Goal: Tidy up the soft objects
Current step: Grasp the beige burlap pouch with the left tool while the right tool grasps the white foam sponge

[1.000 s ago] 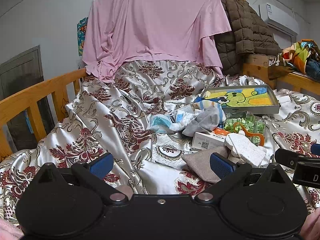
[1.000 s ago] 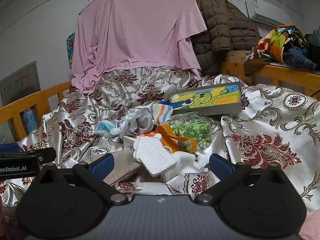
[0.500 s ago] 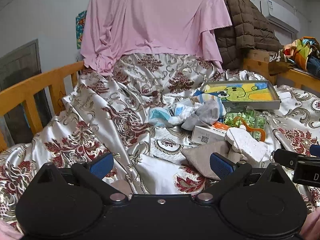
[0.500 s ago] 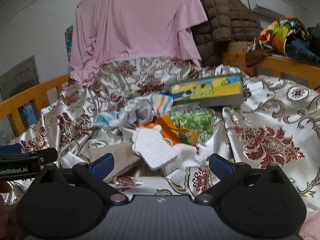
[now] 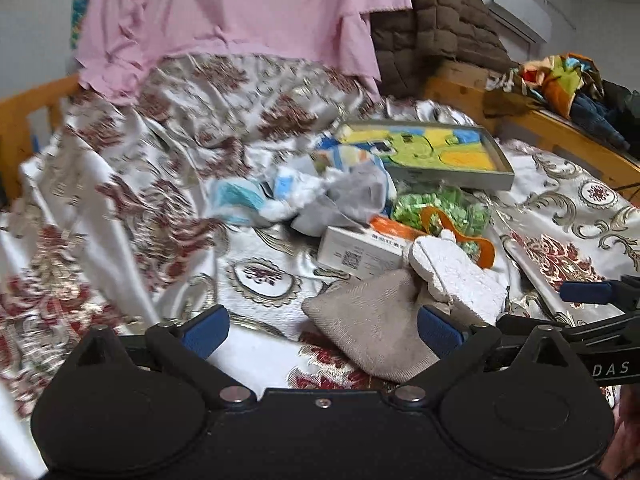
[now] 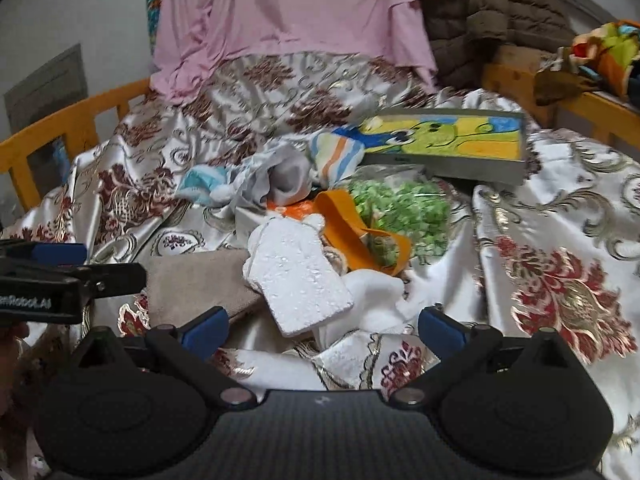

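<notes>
Clutter of soft and stiff items heaped mid-bed on a floral satin bedspread. The left gripper and the right gripper each hover low over the near edge of the heap, fingers spread wide and grasping nothing. One taupe cloth pouch lies nearest, partly overlapped by one white foam slab; in the left view the pouch's right corner is hidden behind a blue finger pad. Behind them sits one white carton, its far end covered by a grey garment tangled with a striped cloth and a pale blue bundle; how many separate pieces form this tangle cannot be made out. One bag of green pieces is crossed by an orange strap. One framed cartoon picture lies at the rear. The left third of the left view is motion-blurred. One pink sheet hangs behind, its top cut off.
</notes>
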Available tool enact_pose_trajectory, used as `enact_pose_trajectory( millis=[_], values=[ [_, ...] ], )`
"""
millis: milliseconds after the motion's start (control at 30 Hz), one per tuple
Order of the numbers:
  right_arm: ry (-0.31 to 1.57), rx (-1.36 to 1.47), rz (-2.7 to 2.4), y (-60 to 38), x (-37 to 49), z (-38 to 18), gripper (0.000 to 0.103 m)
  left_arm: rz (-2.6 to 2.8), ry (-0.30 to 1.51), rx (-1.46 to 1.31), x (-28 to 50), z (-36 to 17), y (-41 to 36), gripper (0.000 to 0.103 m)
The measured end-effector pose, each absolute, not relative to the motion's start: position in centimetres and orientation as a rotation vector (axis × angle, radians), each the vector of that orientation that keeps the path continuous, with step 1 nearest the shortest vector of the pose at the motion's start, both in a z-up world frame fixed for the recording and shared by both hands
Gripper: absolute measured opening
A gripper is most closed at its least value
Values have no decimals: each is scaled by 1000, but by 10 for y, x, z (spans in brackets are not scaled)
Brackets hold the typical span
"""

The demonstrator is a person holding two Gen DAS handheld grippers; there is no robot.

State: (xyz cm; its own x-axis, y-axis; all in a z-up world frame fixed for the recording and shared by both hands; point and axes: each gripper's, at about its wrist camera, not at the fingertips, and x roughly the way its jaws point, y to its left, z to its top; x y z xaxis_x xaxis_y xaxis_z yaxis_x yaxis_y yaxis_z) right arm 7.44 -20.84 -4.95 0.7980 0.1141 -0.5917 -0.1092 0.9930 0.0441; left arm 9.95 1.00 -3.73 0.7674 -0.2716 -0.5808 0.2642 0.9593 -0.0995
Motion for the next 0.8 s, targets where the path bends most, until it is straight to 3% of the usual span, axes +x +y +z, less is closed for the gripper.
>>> enact_pose_trajectory(
  millis=[300,400,500,667,800],
  values=[
    [626,-140,156,-196,101,-63,103,-382,743,-103,139,-66,18,89],
    [632,-195,159,-190,106,-67,103,-401,765,-148,145,-71,21,82],
    [630,-239,158,-185,107,-70,101,-435,787,-201,147,-74,23,70],
    [612,-290,159,-178,107,-73,89,-474,811,-265,147,-79,23,43],
    [590,-354,142,-171,104,-75,86,-477,816,-282,146,-80,21,32]
  ],
)
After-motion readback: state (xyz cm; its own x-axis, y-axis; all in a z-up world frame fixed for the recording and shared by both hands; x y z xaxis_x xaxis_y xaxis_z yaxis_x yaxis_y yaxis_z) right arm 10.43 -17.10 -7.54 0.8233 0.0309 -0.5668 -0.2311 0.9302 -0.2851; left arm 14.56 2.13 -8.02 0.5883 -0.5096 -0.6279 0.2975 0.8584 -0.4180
